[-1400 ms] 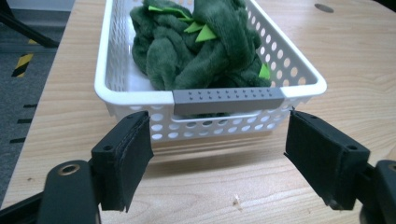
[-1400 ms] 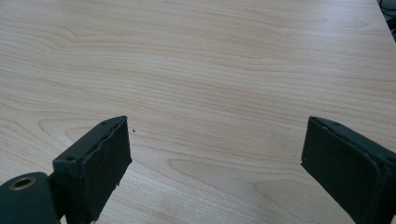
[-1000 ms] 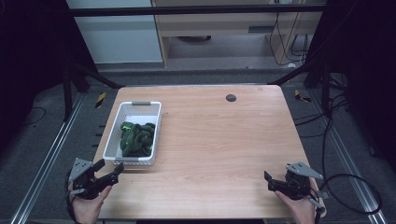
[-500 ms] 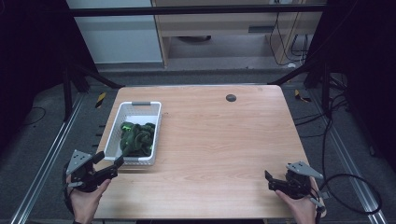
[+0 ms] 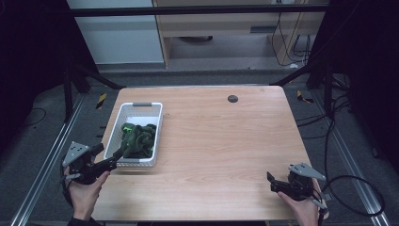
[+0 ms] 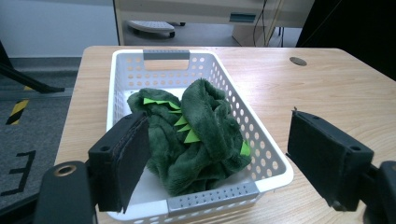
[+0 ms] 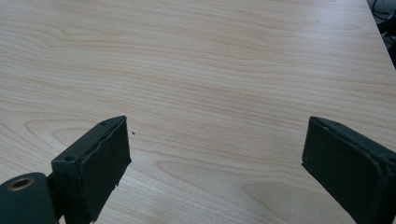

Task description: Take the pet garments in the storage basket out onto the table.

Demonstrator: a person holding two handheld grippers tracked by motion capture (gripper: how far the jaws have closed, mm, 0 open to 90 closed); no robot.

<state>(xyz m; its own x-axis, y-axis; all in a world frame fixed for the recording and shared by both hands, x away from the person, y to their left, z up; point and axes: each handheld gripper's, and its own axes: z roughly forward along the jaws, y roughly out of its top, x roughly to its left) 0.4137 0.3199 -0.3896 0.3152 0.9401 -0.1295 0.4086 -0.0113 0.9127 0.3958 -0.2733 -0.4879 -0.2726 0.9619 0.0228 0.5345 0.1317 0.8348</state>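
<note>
Sitting toward the left side of the wooden table (image 5: 216,141), a white perforated basket (image 5: 155,123) holds a crumpled dark green plush cloth (image 5: 137,140) with bright green pointed trim (the trim reads as small felt triangles in the left gripper view). The basket has a grey handle bar at each short end; the far one (image 6: 166,54) is plain in the left gripper view, and the near one lies just past the tongs.

The left tongs (image 5: 114,159) are held off the table's left edge, angled toward the basket's near corner, with the tips over or at the near rim. In the left gripper view its jaws stand wide apart with nothing between them, the left pad in front of the basket's near left corner and the right pad over bare wood beside the basket's right wall. The basket wall stands between the tongs and the cloth.

The right tongs (image 5: 274,183) rest low near the table's front right corner, well apart from the basket, jaws spread wide over bare wood grain.

A small dark round grommet (image 5: 232,98) is set in the table near its far edge. Beyond the table are grey floor, black frame bars, cables (image 5: 350,141) on the right and yellow-black tape marks (image 5: 101,100).
</note>
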